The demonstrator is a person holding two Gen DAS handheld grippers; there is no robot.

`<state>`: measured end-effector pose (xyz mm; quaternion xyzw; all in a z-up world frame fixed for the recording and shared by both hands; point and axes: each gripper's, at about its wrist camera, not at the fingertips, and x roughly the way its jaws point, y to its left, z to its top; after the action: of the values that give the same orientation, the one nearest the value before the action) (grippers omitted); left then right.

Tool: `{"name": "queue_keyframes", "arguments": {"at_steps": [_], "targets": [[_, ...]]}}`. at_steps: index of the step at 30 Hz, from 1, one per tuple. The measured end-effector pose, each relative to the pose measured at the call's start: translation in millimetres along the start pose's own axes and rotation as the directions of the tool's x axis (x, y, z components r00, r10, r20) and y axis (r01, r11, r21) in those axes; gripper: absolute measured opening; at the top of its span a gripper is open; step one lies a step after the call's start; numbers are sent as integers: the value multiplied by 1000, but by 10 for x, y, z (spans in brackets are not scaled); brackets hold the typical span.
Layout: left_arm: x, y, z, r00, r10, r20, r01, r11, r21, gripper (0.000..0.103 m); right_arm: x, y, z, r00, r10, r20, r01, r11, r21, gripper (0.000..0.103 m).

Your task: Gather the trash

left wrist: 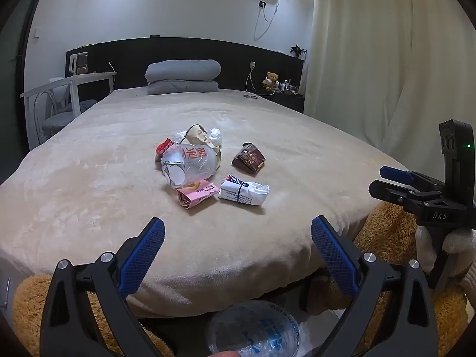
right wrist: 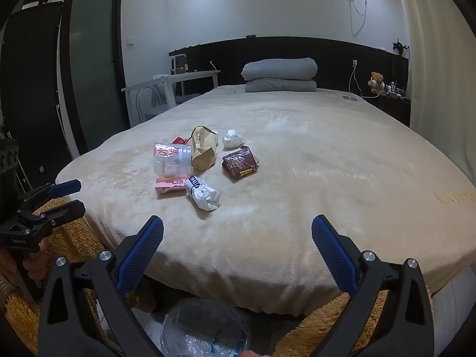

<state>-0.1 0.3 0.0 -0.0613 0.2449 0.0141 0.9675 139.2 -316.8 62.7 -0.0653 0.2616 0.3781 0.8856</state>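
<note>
A heap of trash lies mid-bed: a clear plastic bottle with red print (left wrist: 189, 163) (right wrist: 171, 159), a pink carton (left wrist: 197, 196) (right wrist: 169, 186), a white wrapper (left wrist: 244, 193) (right wrist: 203, 195), a brown packet (left wrist: 249, 159) (right wrist: 240, 163), a tan paper bag (left wrist: 199, 135) (right wrist: 203, 148), a crumpled tissue (right wrist: 233, 139) and a small red carton (left wrist: 163, 147). My left gripper (left wrist: 238, 222) (right wrist: 78, 195) hovers open at the foot of the bed, short of the heap. To its right, my right gripper (right wrist: 237, 221) (left wrist: 379, 180) is likewise open and empty.
The beige blanket (left wrist: 267, 125) covers the bed; a folded grey quilt (left wrist: 183, 76) sits at the headboard. Below the bed's foot are an orange shaggy rug (right wrist: 321, 321) and a clear crinkled plastic container with blue print (left wrist: 255, 330) (right wrist: 205, 330). A white table (left wrist: 68, 84) stands left, a curtain (left wrist: 386, 59) right.
</note>
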Motion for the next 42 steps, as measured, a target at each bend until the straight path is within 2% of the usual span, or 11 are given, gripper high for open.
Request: {"name": "queue_keyframes", "arguments": {"at_steps": [23, 42], "targets": [[23, 31, -55, 1000, 1, -30, -1, 1000, -1, 97, 102, -1, -13, 999, -32, -42, 31, 999, -16, 99], [35, 36, -67, 999, 15, -47, -15, 1000, -8, 97, 97, -4, -22, 998, -40, -44, 40, 999, -16, 99]]}}
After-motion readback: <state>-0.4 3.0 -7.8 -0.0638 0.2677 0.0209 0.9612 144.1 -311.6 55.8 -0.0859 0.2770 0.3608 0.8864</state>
